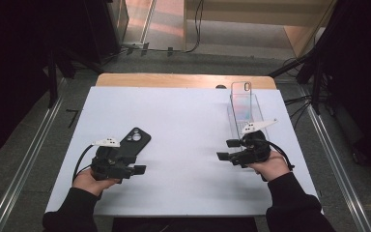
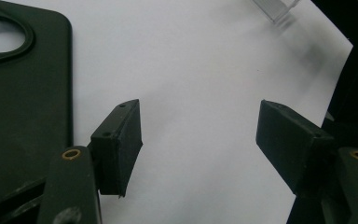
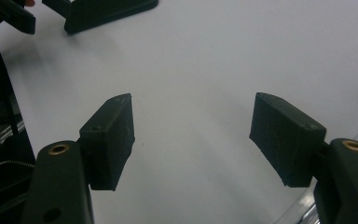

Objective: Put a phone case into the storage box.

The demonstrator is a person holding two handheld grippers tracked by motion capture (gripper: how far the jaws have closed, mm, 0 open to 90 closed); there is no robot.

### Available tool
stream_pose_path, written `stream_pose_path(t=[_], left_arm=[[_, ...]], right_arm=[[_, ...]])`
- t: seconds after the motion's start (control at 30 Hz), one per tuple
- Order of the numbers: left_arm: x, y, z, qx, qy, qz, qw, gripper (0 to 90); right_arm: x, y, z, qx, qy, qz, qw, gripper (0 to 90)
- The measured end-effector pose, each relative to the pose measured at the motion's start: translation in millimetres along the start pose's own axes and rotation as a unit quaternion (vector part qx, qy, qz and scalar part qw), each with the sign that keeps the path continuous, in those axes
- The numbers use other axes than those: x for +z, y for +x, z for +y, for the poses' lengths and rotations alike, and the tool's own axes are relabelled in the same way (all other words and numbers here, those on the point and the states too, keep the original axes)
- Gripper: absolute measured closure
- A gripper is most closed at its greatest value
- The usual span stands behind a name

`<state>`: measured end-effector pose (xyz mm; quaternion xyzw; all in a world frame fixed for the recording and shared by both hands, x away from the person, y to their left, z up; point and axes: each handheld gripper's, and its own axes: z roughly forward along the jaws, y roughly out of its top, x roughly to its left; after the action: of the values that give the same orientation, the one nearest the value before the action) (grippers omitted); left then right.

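A black phone case (image 1: 136, 140) with a round camera cut-out lies at the left of the white sheet (image 1: 183, 121). My left gripper (image 1: 136, 164) sits at its near end, jaws pointing right, open and holding nothing. In the left gripper view the black case (image 2: 23, 84) lies to the left of the left gripper (image 2: 198, 140). A clear phone case (image 1: 244, 104) lies at the far right, and its corner (image 2: 275, 7) shows in the left gripper view. Just in front of it my right gripper (image 1: 227, 150) points left, open over bare sheet (image 3: 193, 135).
The white sheet covers a wooden table whose far edge (image 1: 183, 79) shows. Metal rails (image 1: 340, 169) run along both sides on the floor. Dark stands and cables (image 1: 299, 101) crowd the far corners. The other gripper's jaw (image 3: 9, 16) shows at the top left of the right gripper view.
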<state>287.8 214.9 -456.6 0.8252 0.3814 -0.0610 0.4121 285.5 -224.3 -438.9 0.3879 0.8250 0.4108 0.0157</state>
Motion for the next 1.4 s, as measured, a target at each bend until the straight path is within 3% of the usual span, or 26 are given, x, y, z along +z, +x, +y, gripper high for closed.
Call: stream_pose_path(t=[0.13,0.67,0.8,1.07,1.4], left_arm=[[-0.2,-1.8,0.3,0.001,-0.007,-0.012,0.9999,31.5],[0.1,-3.0,0.5,0.013,0.005,0.004,0.9999,31.5],[-0.6,-3.0,0.2,0.011,0.001,0.005,0.9999,31.5],[-2.8,-3.1,0.7,0.012,0.003,0.013,0.9998,31.5],[-7.3,-0.7,5.0,0.023,-0.004,0.032,0.9992,27.9]], right_arm=[[-3.8,2.6,-9.9,-0.01,0.004,0.001,0.9999,28.2],[-10.3,5.5,-54.5,-0.013,0.026,0.004,0.9996,26.9],[-8.0,6.3,-61.7,-0.01,0.044,0.003,0.999,26.6],[-8.2,1.8,-64.8,0.001,0.049,-0.005,0.9988,26.6],[-6.2,3.4,-64.2,-0.005,0.047,0.002,0.9989,26.6]])
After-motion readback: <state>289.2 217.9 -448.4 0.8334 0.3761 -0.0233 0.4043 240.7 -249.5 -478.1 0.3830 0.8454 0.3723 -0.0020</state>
